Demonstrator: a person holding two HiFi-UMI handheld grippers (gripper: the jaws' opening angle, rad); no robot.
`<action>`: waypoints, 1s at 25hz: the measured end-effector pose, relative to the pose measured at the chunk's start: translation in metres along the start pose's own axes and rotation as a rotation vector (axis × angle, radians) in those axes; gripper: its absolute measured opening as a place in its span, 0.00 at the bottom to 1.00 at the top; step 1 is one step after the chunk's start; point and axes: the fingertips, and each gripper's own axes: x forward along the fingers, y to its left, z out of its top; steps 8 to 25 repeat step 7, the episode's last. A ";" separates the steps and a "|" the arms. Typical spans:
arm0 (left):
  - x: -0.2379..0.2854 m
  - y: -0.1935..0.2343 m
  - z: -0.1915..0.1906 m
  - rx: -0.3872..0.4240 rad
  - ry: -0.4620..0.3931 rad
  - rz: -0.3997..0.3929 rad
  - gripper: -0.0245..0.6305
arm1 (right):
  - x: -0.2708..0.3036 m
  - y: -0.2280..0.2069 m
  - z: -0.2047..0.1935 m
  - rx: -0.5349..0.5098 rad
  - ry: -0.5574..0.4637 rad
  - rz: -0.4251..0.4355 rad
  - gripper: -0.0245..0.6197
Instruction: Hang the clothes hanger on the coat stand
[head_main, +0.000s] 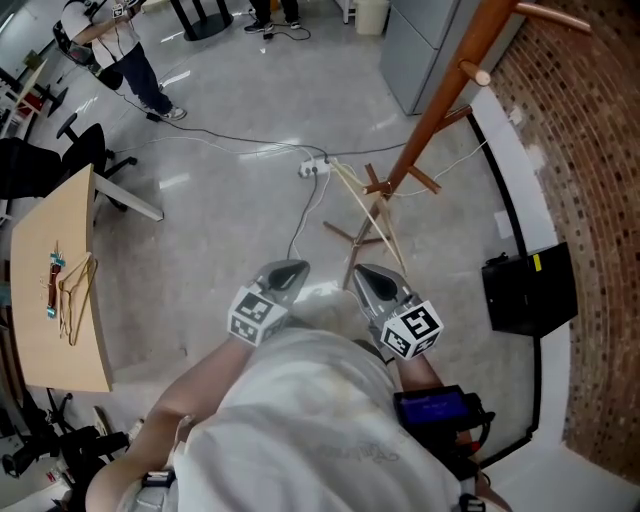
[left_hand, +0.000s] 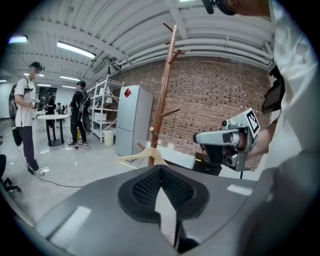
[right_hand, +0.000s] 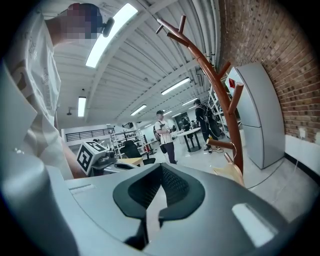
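The left gripper (head_main: 283, 275) and the right gripper (head_main: 375, 285) hang side by side in front of the person's chest. Each gripper's own view shows its jaws pressed together with nothing between them, so both are clenched on nothing. The coat stand (head_main: 440, 100) rises at the upper right of the head view, beside the brick wall. The table (head_main: 40, 340) stands well apart at the left. One pale wooden hanger (right_hand: 229, 171) already hangs by its hook from a low peg (right_hand: 220, 145) of the stand, near the trunk. A small heap of further hangers (head_main: 72, 295) lies on the table, overlapping each other. A cable (head_main: 250, 140) trails over the floor to a power strip (head_main: 313, 168) between the person and the stand. As I judge it, one hanging is done, and the step in hand is to turn to the table for another. To do it well, the jaws should open before they reach the heap. They should close on one hanger's neck just under the hook, leaving the hook free. That hanger should lift straight up, clear of its neighbours, so that none drags along. At the stand it should go to an empty peg, away from the hanger already there, and be released only once the hook bears its weight. The person should also watch the cable underfoot.
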 end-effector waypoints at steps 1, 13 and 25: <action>0.000 -0.003 0.000 0.000 0.001 -0.005 0.04 | -0.003 0.001 0.001 -0.004 0.000 -0.002 0.06; 0.002 -0.013 -0.009 -0.013 0.011 -0.020 0.04 | -0.015 0.000 0.002 0.005 -0.008 -0.013 0.06; 0.002 -0.013 -0.009 -0.013 0.011 -0.020 0.04 | -0.015 0.000 0.002 0.005 -0.008 -0.013 0.06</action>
